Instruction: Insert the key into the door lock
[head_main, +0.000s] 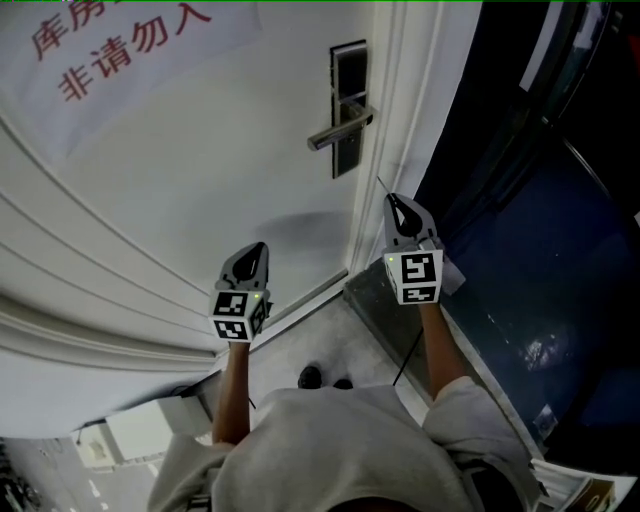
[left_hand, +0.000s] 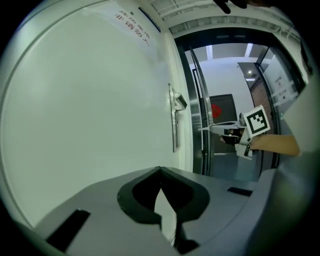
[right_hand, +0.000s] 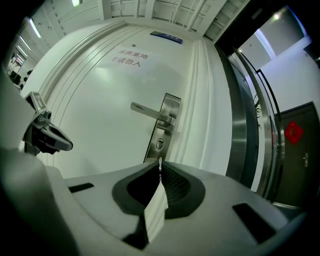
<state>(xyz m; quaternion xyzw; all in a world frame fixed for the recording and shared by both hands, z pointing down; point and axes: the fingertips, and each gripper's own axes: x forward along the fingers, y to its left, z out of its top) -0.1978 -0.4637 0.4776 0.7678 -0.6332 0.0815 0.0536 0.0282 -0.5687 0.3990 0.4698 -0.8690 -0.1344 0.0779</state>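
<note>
A steel lock plate (head_main: 347, 108) with a lever handle (head_main: 340, 128) sits on the white door (head_main: 200, 170). My right gripper (head_main: 395, 200) hangs below and right of the plate, shut on a thin key (right_hand: 160, 164) with a white tag (right_hand: 156, 207). In the right gripper view the key's tip points toward the keyhole (right_hand: 159, 144) under the handle (right_hand: 150, 112), still apart from it. My left gripper (head_main: 258, 247) is lower left, facing bare door; its jaws (left_hand: 160, 171) meet at the tips with nothing in them. In the left gripper view the lock plate (left_hand: 174, 125) is edge-on, with the right gripper (left_hand: 222, 129) beyond it.
Red printed characters (head_main: 120, 45) are on the door's upper part. A steel door frame (right_hand: 245, 130) runs right of the lock, with a dark glass-walled space (head_main: 540, 230) beyond it. A white box (head_main: 140, 430) sits on the floor at the lower left.
</note>
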